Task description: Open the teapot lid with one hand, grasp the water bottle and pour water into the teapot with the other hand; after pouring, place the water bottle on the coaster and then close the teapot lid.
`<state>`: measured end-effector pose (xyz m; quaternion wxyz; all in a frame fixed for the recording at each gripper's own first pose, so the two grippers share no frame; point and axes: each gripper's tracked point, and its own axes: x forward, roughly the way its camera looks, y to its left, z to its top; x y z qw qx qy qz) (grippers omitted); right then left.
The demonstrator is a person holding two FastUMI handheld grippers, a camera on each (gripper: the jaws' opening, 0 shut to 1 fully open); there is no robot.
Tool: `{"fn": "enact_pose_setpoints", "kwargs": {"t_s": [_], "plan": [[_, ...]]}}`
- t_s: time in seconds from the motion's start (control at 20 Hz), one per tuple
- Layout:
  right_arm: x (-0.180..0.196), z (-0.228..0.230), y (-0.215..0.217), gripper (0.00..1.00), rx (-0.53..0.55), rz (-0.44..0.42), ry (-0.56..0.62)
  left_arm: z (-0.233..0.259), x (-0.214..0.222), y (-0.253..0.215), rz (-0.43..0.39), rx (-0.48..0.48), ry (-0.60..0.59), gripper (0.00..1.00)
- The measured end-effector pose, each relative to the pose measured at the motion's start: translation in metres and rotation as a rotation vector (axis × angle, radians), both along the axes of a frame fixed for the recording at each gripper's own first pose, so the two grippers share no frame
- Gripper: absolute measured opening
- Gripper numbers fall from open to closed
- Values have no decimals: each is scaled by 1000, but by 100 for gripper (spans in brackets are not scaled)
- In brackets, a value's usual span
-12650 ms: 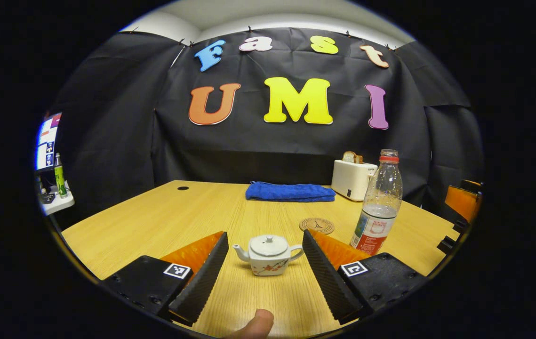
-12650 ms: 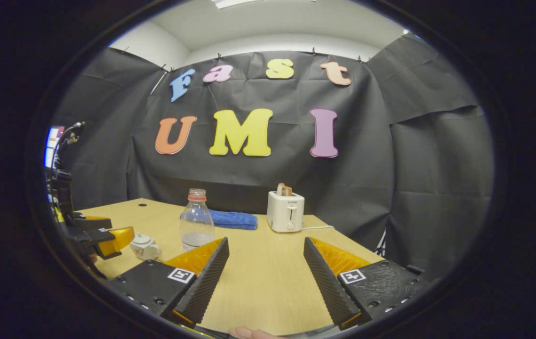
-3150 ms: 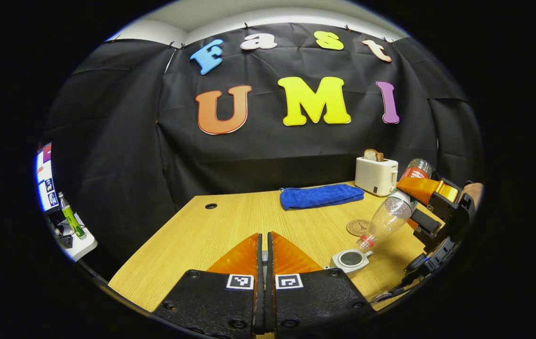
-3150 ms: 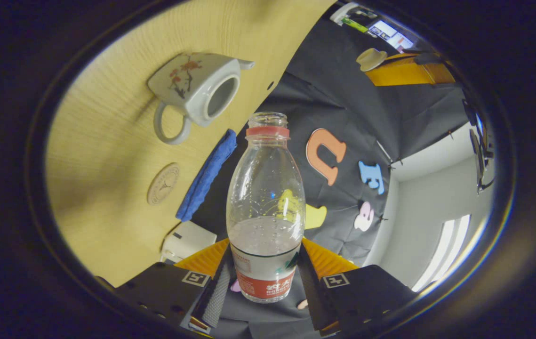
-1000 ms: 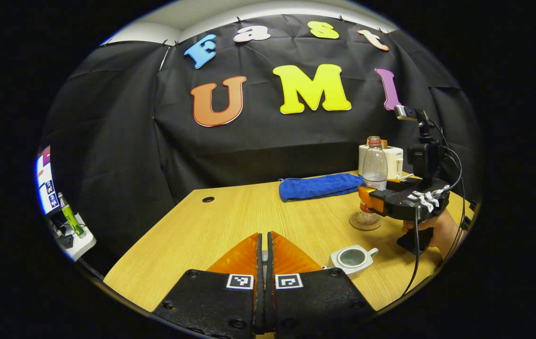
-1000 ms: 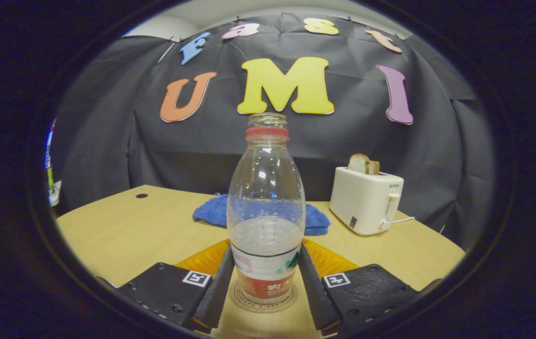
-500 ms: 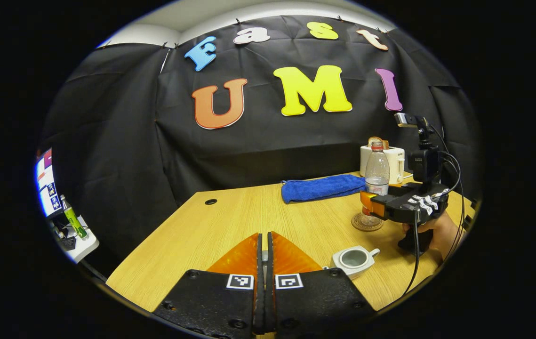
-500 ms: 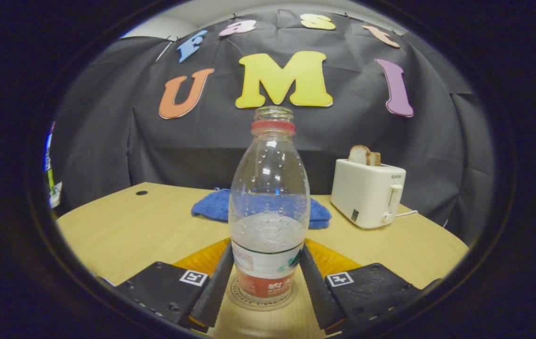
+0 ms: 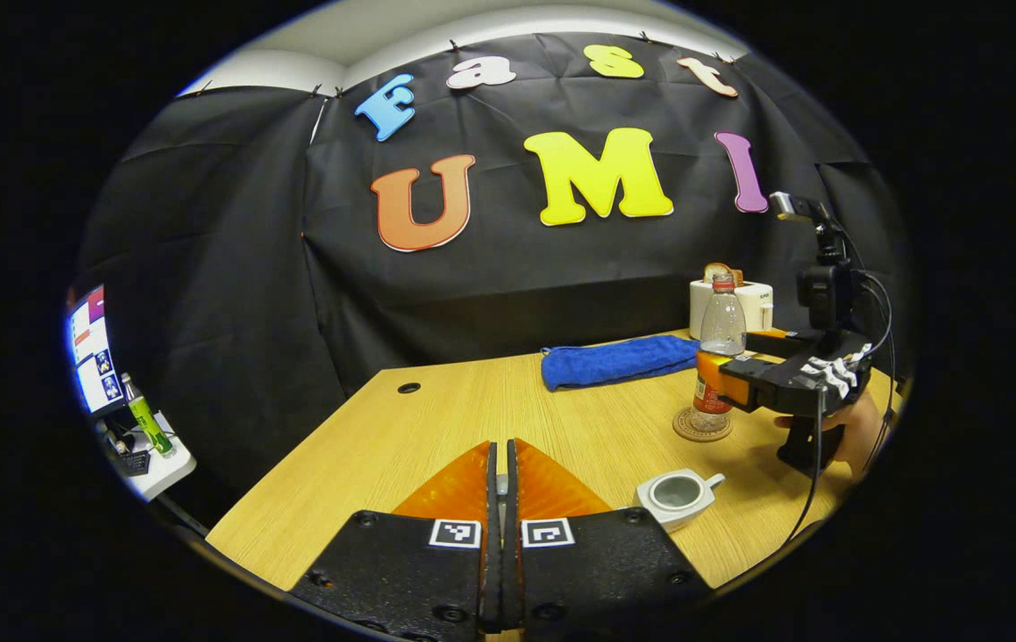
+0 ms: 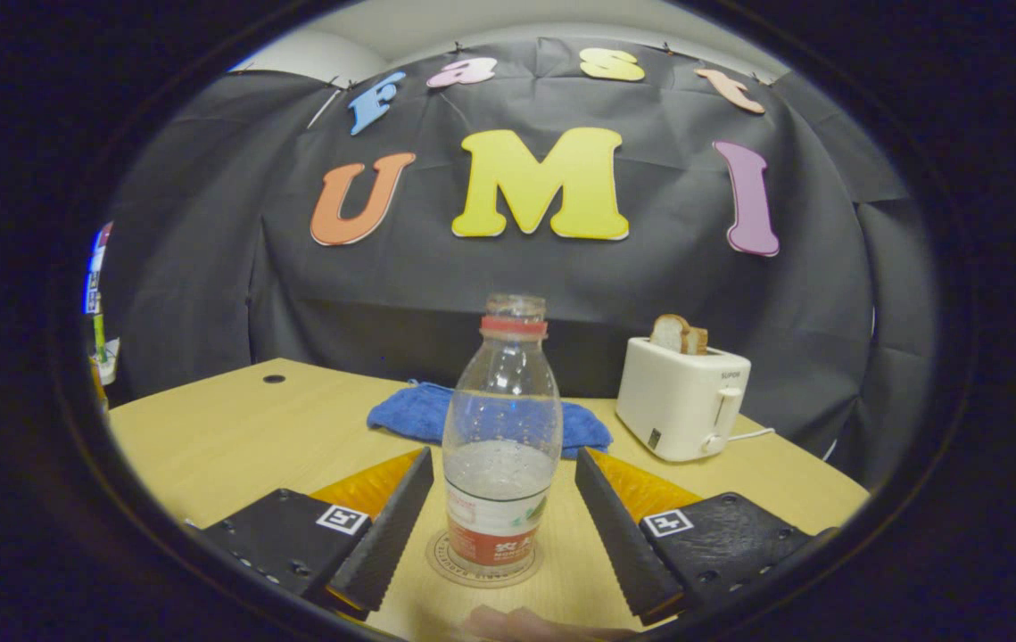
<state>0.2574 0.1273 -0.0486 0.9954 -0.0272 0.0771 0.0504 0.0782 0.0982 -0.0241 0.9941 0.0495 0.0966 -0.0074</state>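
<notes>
The clear water bottle [image 10: 501, 392] with a red label stands upright on the round coaster [image 10: 483, 562]. My right gripper [image 10: 503, 456] is open, its fingers on either side of the bottle and apart from it. The left gripper view shows the same bottle [image 9: 719, 357] on the coaster [image 9: 702, 426], with the right gripper [image 9: 711, 379] beside it. Nearer, the white teapot [image 9: 677, 493] sits on the table with its top open. My left gripper [image 9: 499, 446] is shut; a sliver of the teapot lid [image 9: 499, 486] shows between its fingers.
A blue cloth [image 10: 418, 412] and a white toaster [image 10: 681, 410] holding bread stand at the table's back. A hand [image 9: 855, 428] holds the right gripper near the table's right edge. A side shelf with a green bottle [image 9: 146, 428] is off to the left.
My right gripper has opened, let go of the bottle and drawn back a little; the bottle stays on the coaster. My left gripper stays shut and has barely moved.
</notes>
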Motion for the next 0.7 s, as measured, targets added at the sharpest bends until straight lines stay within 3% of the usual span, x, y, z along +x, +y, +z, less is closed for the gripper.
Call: {"fn": "enact_pose_setpoints", "kwargs": {"t_s": [0.25, 0.3, 0.7], "plan": [[-35, 32, -16, 93, -20, 27, -59, 5, 0, -3, 18, -12, -23, 3], [-43, 35, -19, 98, -20, 31, -65, 5, -1, -7, 14, -12, -26, 3], [-90, 40, -66, 95, -17, 1, -102, 2, 4, -64, -94, -103, -47, 3]]}}
